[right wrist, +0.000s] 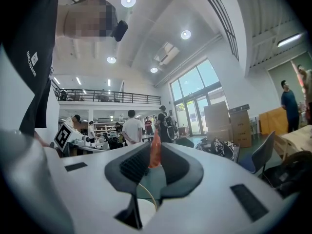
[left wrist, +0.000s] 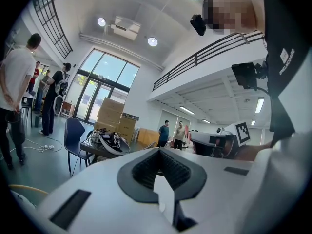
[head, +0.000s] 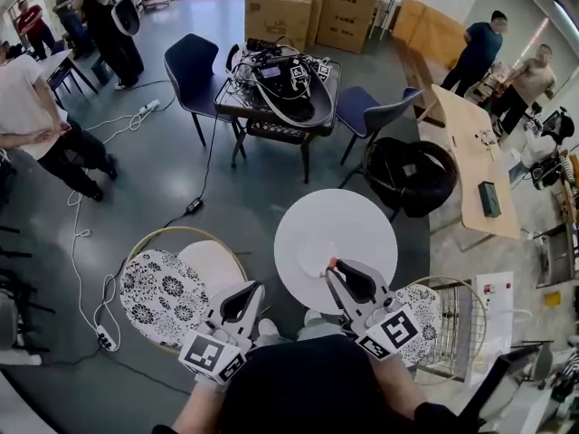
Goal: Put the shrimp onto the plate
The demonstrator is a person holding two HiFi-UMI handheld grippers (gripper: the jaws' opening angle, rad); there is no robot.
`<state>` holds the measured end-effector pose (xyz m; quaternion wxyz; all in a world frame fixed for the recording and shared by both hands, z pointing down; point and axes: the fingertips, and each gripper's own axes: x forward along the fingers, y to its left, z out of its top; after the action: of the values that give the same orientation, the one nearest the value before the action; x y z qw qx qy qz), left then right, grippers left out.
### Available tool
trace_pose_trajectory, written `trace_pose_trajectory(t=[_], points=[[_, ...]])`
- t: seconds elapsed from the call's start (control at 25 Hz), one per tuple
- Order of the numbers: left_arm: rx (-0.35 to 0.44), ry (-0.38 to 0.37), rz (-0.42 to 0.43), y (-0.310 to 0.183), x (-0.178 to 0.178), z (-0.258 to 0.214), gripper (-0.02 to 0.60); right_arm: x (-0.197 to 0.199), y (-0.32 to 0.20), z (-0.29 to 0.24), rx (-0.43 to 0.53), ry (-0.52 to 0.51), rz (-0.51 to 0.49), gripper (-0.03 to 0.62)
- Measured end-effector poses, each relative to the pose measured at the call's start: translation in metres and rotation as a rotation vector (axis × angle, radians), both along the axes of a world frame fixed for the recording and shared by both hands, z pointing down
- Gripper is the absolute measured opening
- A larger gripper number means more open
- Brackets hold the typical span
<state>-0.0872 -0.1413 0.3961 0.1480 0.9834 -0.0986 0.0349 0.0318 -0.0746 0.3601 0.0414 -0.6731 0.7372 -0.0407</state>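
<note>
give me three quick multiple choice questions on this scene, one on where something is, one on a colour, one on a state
1. Where is the shrimp?
A. between the jaws of the right gripper
B. on the patterned plate
C. in the wire basket

2. What colour is the shrimp?
A. green
B. orange
C. blue

3. How do the jaws of the left gripper stand?
A. wide apart
B. shut on the shrimp
C. together, with nothing between them

Answers:
1 A: the right gripper view shows the shrimp pinched between its jaws.
2 B: it shows orange in the head view and the right gripper view.
3 C: the left gripper view shows the jaw tips meeting on nothing.
</note>
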Motion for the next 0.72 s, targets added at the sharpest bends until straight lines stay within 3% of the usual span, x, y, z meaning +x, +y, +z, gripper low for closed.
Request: trace_pose_trajectory(t=[0.72], points=[[-0.013,-0.063,-0.136,0.014,0.043,0.011,0.005,0.054,-0.01,0.027,-0.052,-0.026,-0.144,0.072]])
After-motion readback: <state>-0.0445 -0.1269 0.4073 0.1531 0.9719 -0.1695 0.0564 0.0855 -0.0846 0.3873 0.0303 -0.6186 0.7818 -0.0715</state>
